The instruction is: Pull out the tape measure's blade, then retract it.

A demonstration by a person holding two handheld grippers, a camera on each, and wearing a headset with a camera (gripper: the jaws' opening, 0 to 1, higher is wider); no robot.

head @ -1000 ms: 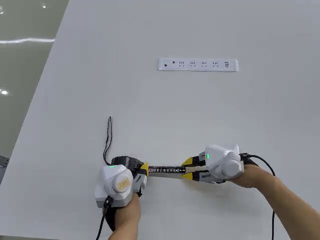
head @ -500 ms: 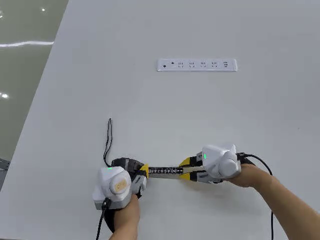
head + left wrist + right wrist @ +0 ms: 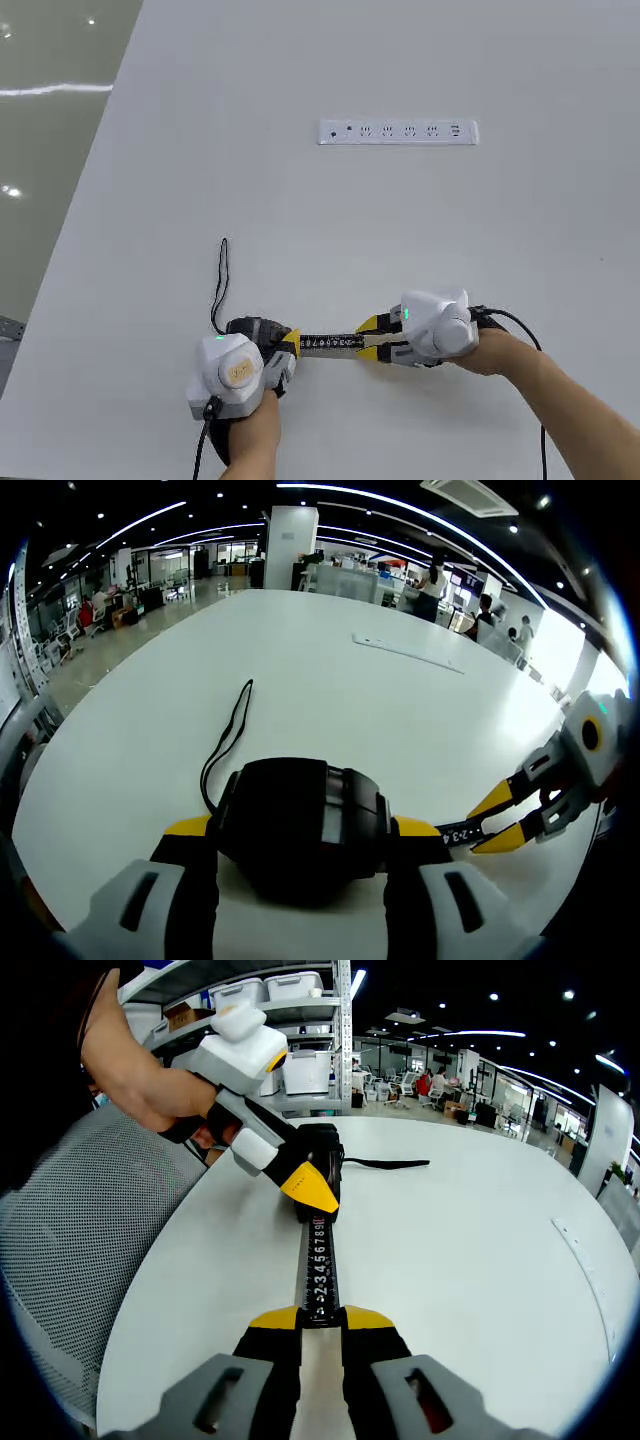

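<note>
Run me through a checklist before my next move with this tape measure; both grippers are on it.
1. Hold of the left gripper on the tape measure case: ok, jaws clamp both sides.
2. Pinch of the right gripper on the blade: ok.
3. Blade straight between the grippers, no kink: ok.
4. Strap lying on the table, away from the blade: ok.
5. Blade lock engaged or free: cannot tell.
6. Power strip well clear of the work: ok.

blade | black scale digits 2 to 8 readable | printed along its length
</note>
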